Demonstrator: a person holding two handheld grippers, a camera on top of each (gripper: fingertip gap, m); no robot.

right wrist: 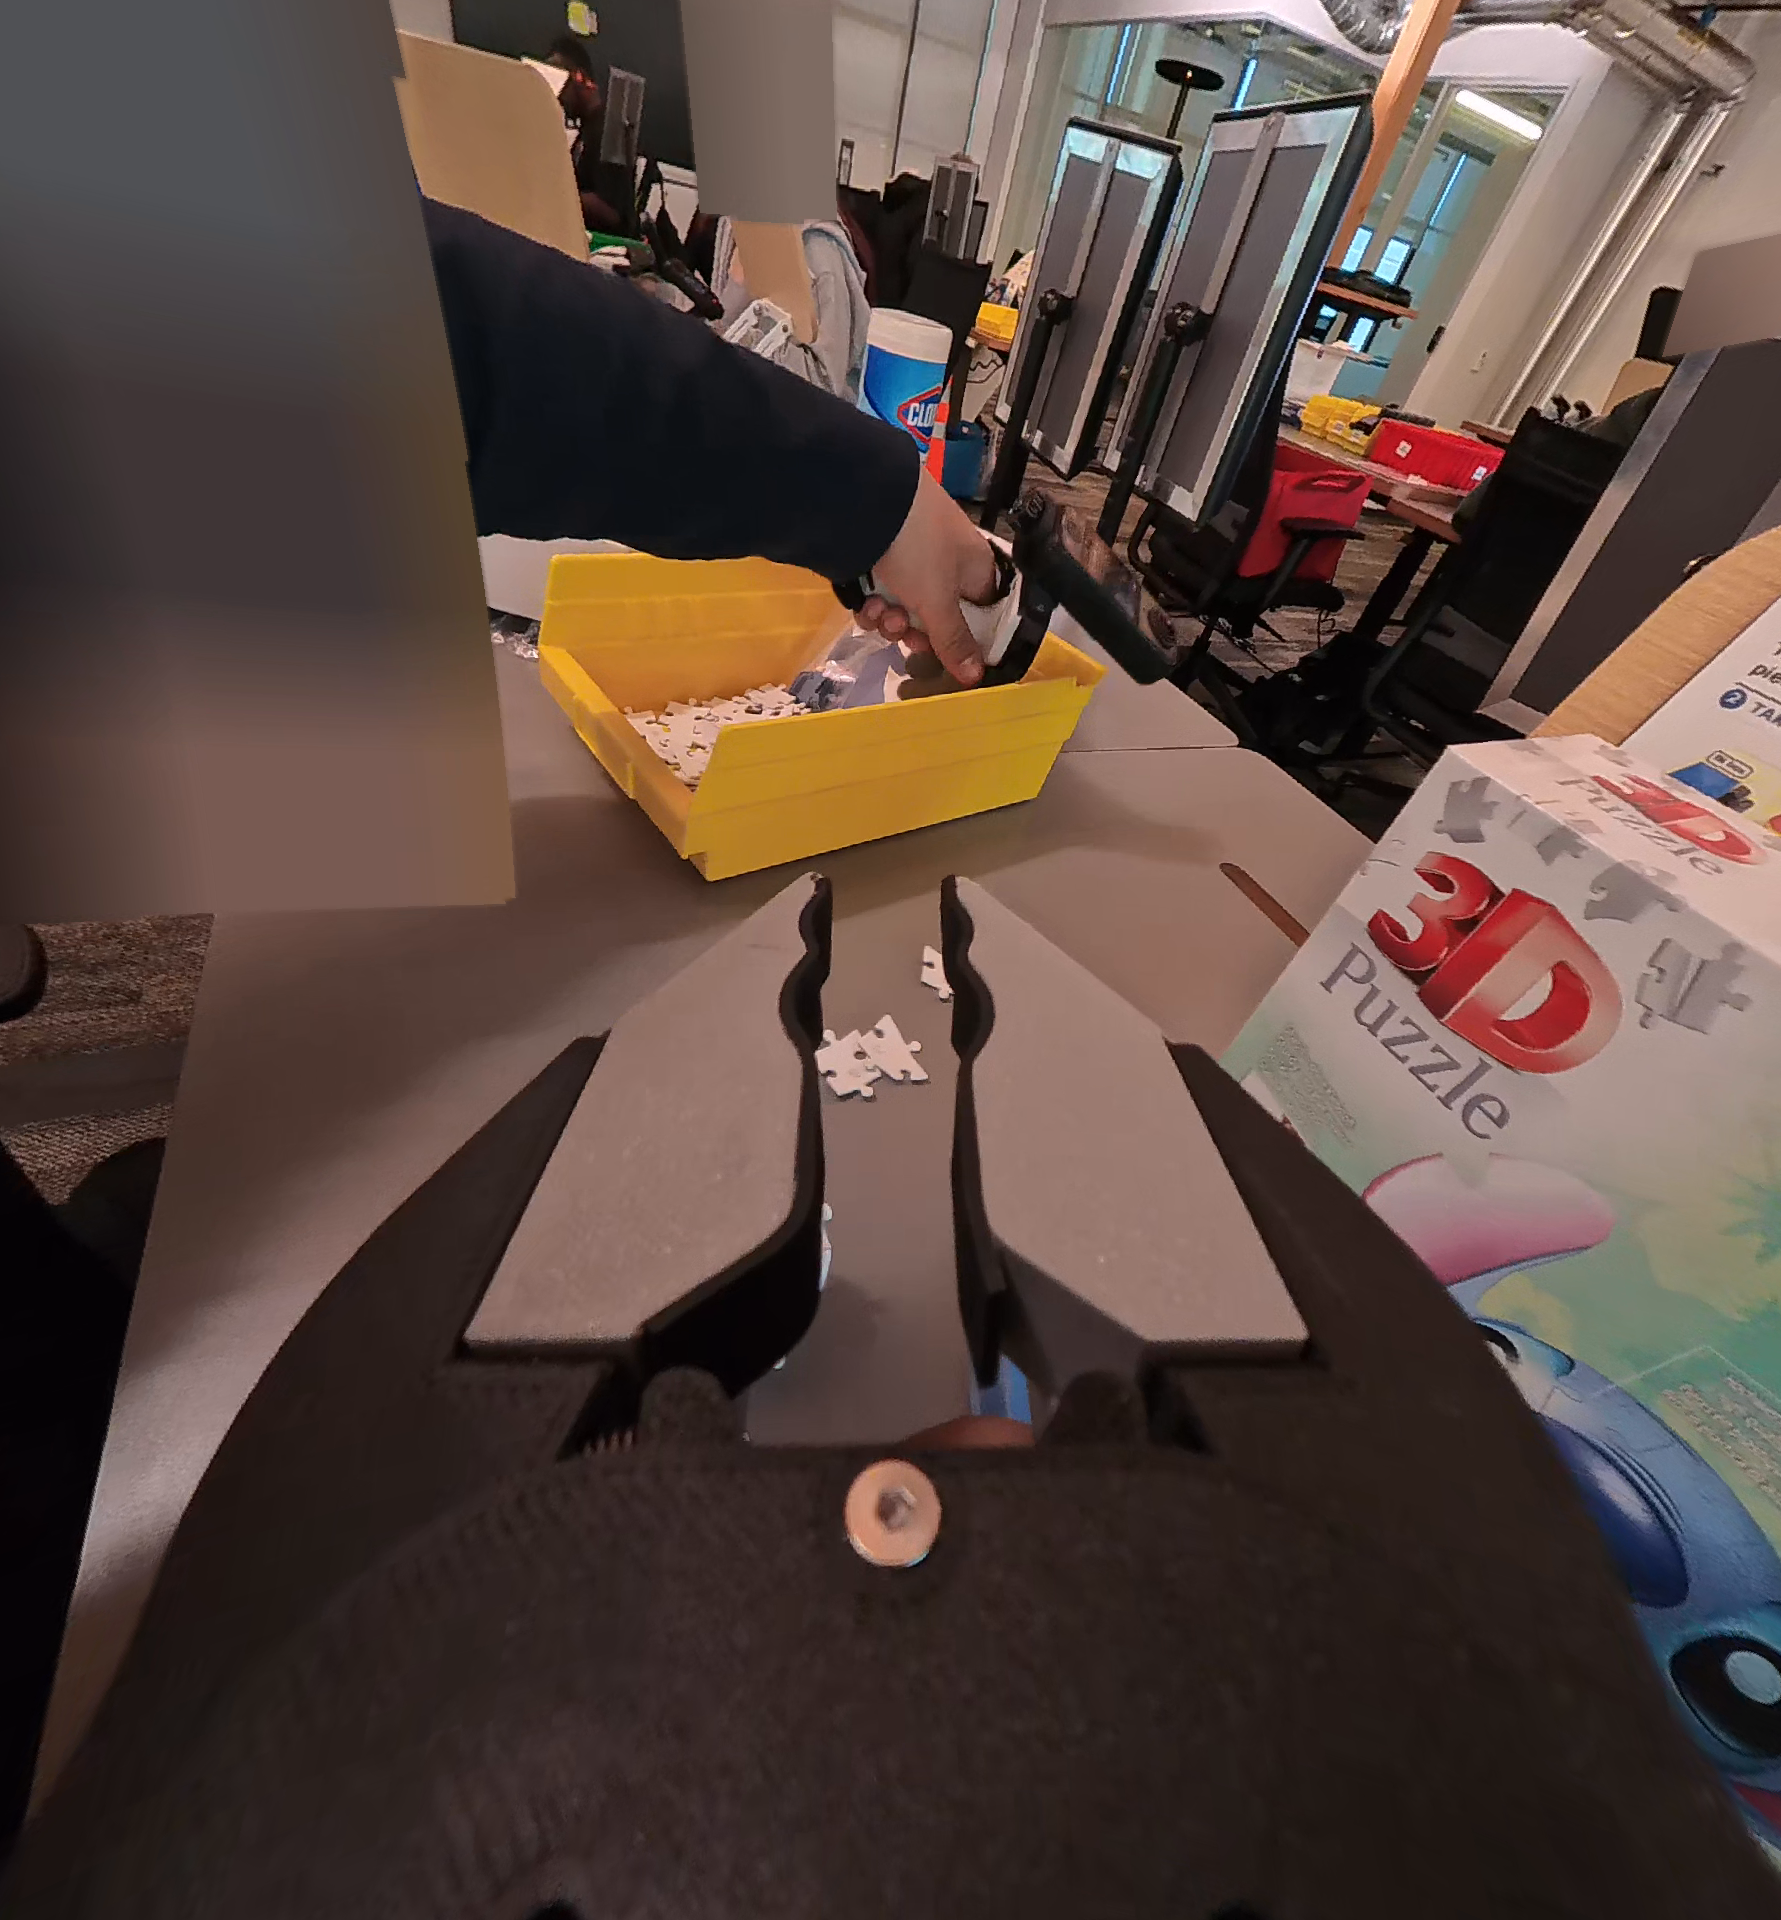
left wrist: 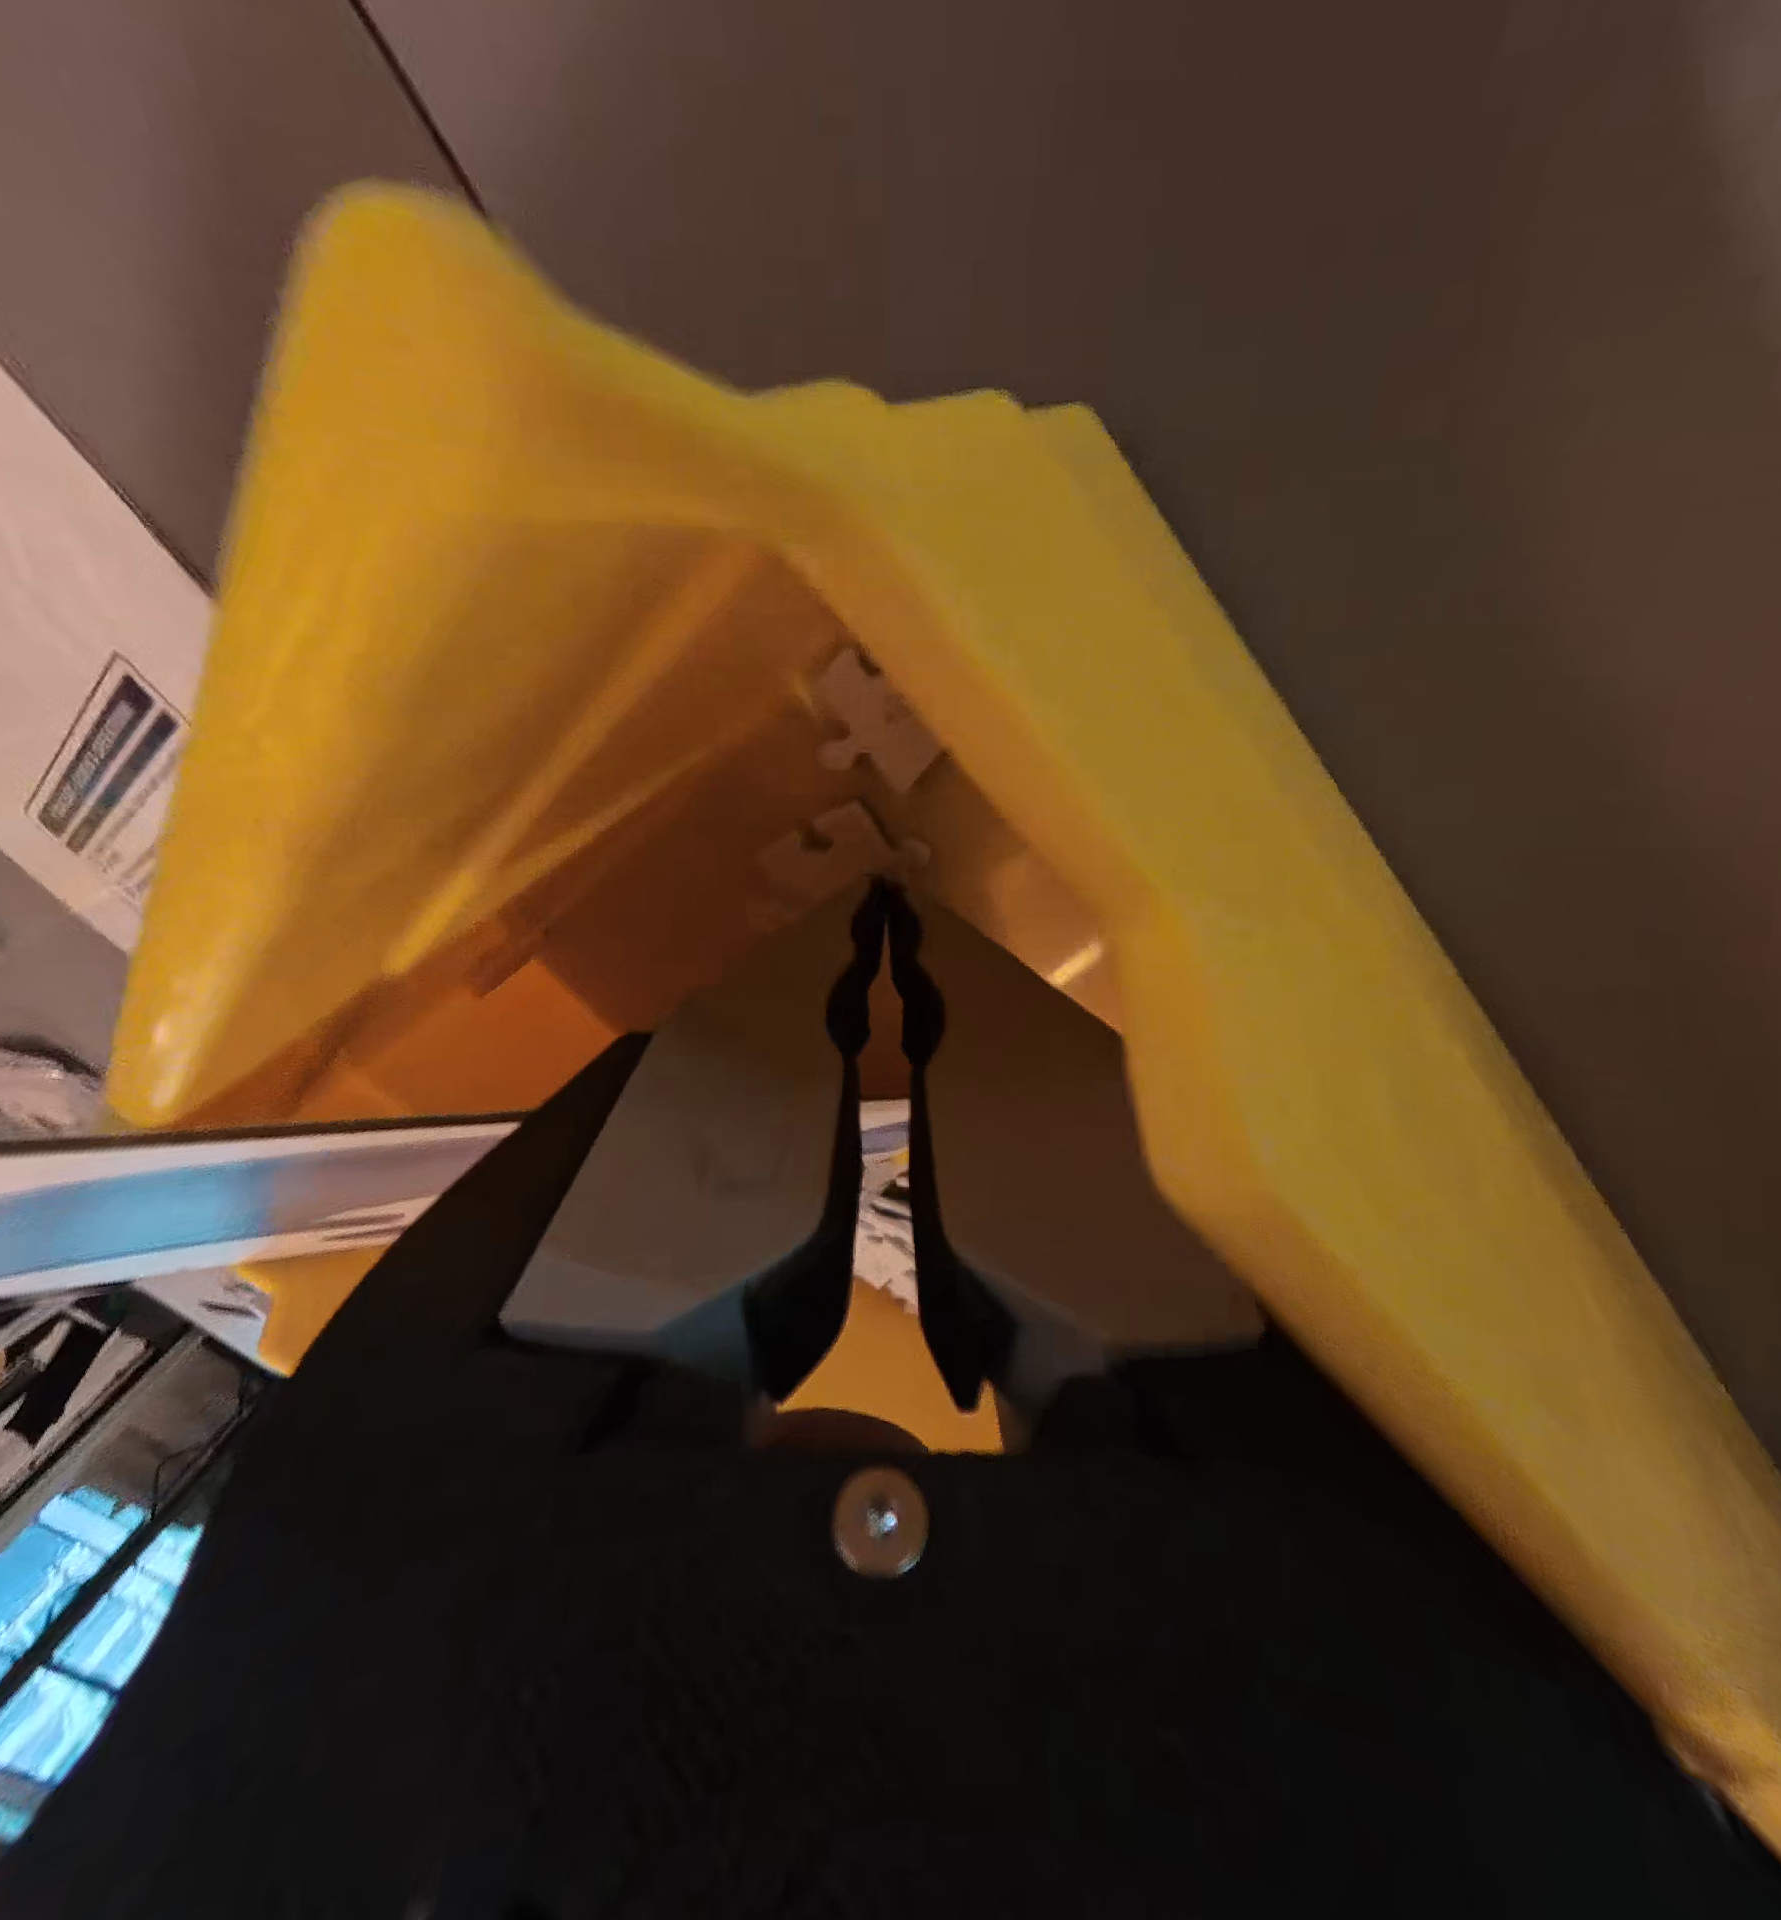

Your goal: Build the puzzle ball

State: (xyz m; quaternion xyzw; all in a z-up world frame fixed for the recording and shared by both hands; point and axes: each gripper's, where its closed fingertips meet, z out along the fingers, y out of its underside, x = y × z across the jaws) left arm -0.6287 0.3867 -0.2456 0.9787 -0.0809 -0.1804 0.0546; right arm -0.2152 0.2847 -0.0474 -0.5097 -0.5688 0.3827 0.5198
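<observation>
While my left gripper (left wrist: 888,902), jaws pressed together, noses a white cardboard puzzle piece (left wrist: 881,717) straight ahead inside the yellow plastic bin (right wrist: 865,769), my right gripper (right wrist: 884,899) hangs spread over joined white pieces (right wrist: 870,1055) on the grey table (right wrist: 1125,831).

The yellow bin (left wrist: 1229,831) is motion-blurred, cut off lower right; the left gripper (left wrist: 888,896) hides what its tips touch.

Grey surface (right wrist: 1125,842), matte, in joined sections. Beyond its far edge: two dark framed panels on wheeled stands (right wrist: 1229,312); black office chair with red backrest (right wrist: 1301,520). Right of the panels: glass-walled partitions (right wrist: 1437,177) and lit ceiling fixture (right wrist: 1499,109). Left of the surface: grey carpet (right wrist: 107,987).
</observation>
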